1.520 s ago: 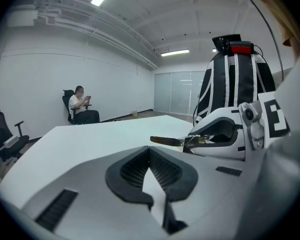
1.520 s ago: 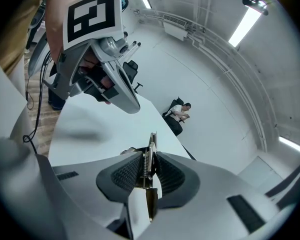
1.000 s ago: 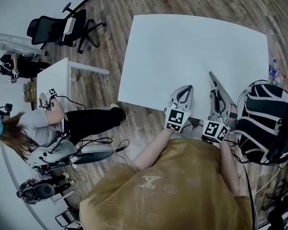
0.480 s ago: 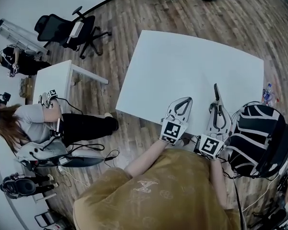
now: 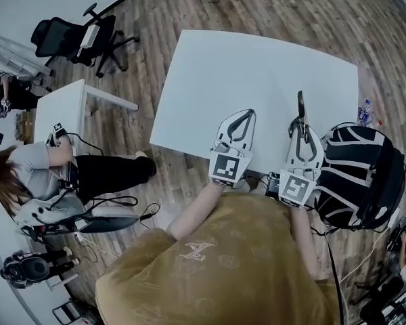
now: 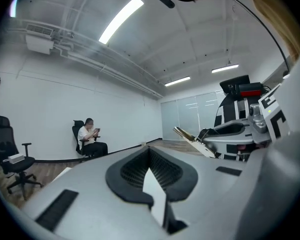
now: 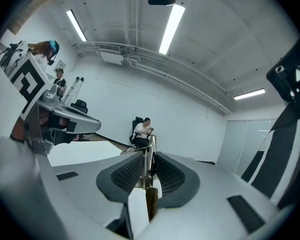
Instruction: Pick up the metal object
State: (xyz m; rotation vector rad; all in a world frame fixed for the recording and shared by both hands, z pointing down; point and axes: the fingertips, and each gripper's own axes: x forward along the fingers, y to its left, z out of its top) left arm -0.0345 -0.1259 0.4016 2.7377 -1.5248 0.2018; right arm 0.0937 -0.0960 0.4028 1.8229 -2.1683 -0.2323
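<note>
My right gripper (image 5: 300, 123) is shut on the metal object (image 5: 300, 104), a slim sprung metal tool. The tool sticks out past the fingertips over the near right part of the white table (image 5: 257, 66). In the right gripper view the metal object (image 7: 148, 160) stands edge-on between the black pads of the right gripper (image 7: 151, 152). To its left, my left gripper (image 5: 245, 113) hovers at the table's near edge, its tips closed together with nothing between them. The left gripper view shows the left gripper (image 6: 149, 150) shut, and the metal object (image 6: 192, 139) in the right gripper (image 6: 235, 133) beside it.
A black-and-white backpack (image 5: 358, 175) sits just right of my right hand, with a small bottle (image 5: 364, 114) beyond it on the floor. A black office chair (image 5: 74, 39), a small white side table (image 5: 64, 107) and a seated person (image 5: 47, 171) are at the left.
Both grippers stay near the table's front edge while the head view shifts. The metal object now points straight away from me instead of leaning left. The grip is unchanged.
</note>
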